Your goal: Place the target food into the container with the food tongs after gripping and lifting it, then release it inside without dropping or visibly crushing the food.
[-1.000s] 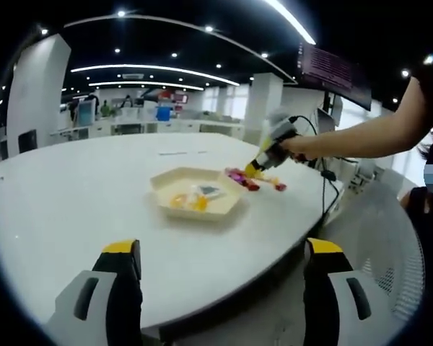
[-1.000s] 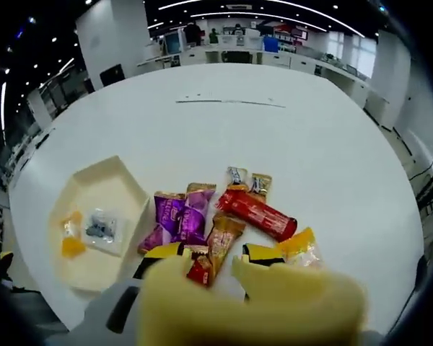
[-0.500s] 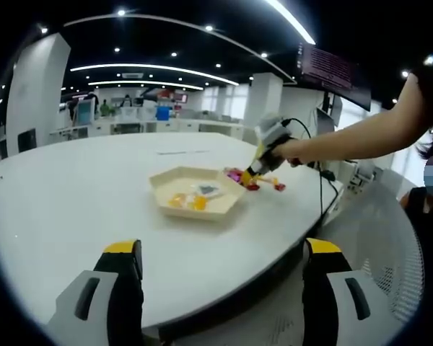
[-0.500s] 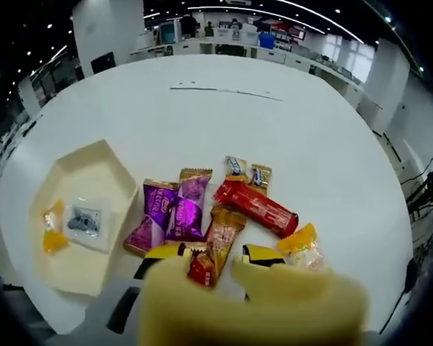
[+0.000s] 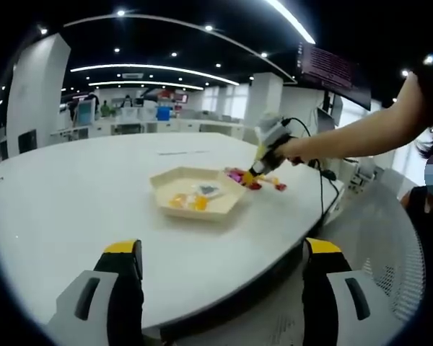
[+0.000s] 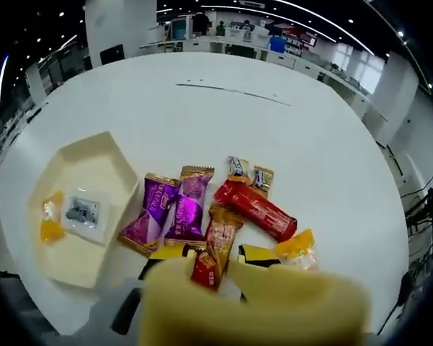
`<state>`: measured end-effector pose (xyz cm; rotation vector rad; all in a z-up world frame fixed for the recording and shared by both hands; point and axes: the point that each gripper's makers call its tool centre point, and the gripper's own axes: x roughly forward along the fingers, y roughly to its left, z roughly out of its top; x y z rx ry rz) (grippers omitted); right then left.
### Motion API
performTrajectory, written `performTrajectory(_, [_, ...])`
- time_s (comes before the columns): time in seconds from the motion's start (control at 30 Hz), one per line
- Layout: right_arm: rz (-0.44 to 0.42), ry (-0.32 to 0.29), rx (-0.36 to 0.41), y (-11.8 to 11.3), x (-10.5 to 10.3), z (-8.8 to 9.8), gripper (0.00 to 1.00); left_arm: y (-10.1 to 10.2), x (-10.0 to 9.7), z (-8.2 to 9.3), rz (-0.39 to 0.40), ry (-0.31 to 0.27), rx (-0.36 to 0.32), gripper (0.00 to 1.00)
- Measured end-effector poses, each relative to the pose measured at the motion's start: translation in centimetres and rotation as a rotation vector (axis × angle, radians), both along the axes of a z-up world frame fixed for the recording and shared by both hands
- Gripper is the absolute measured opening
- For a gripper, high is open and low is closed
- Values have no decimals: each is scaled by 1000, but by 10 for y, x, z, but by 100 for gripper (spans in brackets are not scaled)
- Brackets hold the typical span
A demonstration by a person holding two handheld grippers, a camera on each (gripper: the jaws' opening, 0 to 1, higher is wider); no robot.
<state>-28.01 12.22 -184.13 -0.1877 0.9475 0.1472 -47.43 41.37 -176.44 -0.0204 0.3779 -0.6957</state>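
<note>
The right gripper (image 6: 215, 254) hovers over the snack pile, jaws apart around a red-gold packet (image 6: 215, 246); wrapper print unreadable; the hexagonal tray (image 6: 108, 156) lies beside; the left gripper (image 5: 220, 270) is spread wide.

No legible text on wrappers (image 6: 190, 213).

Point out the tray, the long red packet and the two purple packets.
tray (image 6: 94, 162), right gripper view, bare floor
long red packet (image 6: 256, 210), right gripper view, middle
purple packets (image 6: 187, 209), right gripper view, right one's middle
</note>
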Motion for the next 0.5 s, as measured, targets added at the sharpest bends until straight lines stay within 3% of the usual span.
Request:
performTrajectory(0.3, [27,9,-13,-2,0,-1,26,0,0,-3,-2,18,6,85])
performTrajectory(0.5, [23,33,18,-5,0,-1,24,-1,-1,-4,-6,22,5,84])
